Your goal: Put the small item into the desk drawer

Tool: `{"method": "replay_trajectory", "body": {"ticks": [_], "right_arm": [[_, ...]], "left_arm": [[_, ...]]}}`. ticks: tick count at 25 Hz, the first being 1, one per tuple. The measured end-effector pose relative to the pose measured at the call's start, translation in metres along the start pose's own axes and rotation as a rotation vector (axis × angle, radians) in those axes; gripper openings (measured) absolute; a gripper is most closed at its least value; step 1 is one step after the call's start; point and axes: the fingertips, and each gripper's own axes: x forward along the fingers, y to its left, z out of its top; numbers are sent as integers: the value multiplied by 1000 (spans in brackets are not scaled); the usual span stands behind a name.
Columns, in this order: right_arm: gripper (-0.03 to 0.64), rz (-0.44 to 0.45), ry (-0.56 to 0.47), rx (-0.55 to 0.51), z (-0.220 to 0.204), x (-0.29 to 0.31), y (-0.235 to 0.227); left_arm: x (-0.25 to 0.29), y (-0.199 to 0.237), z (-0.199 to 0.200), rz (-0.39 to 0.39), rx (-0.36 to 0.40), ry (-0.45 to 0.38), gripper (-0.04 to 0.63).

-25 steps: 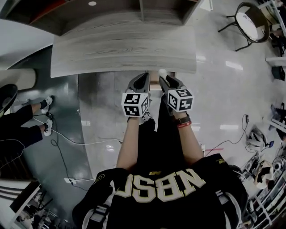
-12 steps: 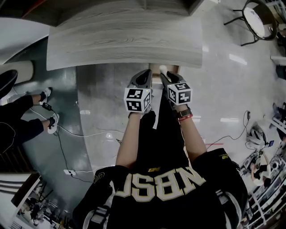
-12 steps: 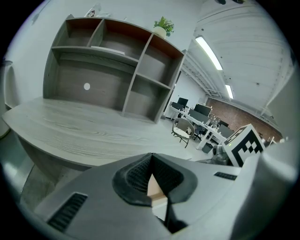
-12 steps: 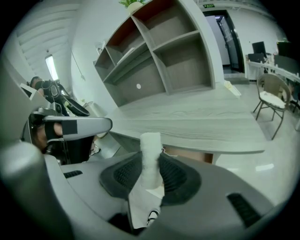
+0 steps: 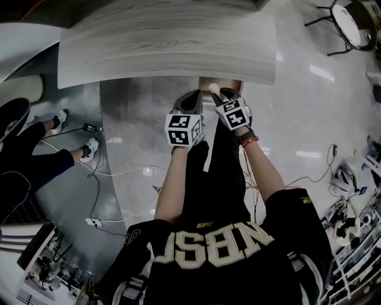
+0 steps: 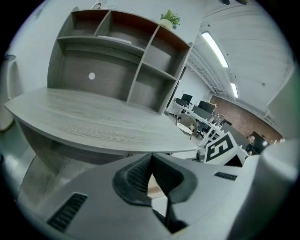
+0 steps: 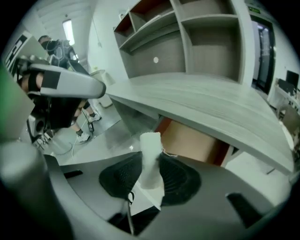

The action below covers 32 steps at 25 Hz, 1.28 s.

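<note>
A small white item [image 7: 150, 152] stands upright between the pads of my right gripper [image 7: 151, 180], which is shut on it. In the head view the white item [image 5: 214, 88] hangs at the front of the open desk drawer [image 5: 228, 83], whose light brown inside shows under the grey desk top [image 5: 166, 47]. The right gripper view shows the same drawer [image 7: 192, 139] just ahead, below the desk edge. My left gripper [image 5: 191, 100] hovers beside the right one, a little left of the drawer. Its jaws [image 6: 150, 157] meet at the tips with nothing between them.
A shelf unit [image 6: 117, 61] stands at the back of the desk. A seated person's legs and shoes [image 5: 59, 143] are on the floor at the left, with cables [image 5: 113, 173] trailing near them. A round chair [image 5: 348, 18] is at the far right.
My right gripper has carried the white item forward to the drawer's front, and more of the drawer's inside shows. The left gripper has hardly moved.
</note>
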Motion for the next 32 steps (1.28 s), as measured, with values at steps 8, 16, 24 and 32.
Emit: {"method": "replay_trajectory", "body": {"ticks": [8,16,24,32], "right_arm": [[126,-9,117,-223,-21,45,-11],[126,-19,223,-278,-46,79,-31],[130,-19,257,-230,-54,93,-38],[140,-33,256,-174,-51,81,-31]], "left_arm": [[4,15,-16,26,-17,18,14],[7,24,-31,42,-34,35,14],[2,38,-43,67,-50,41,14],[-7,43,-33,67,-50,29,14]]}}
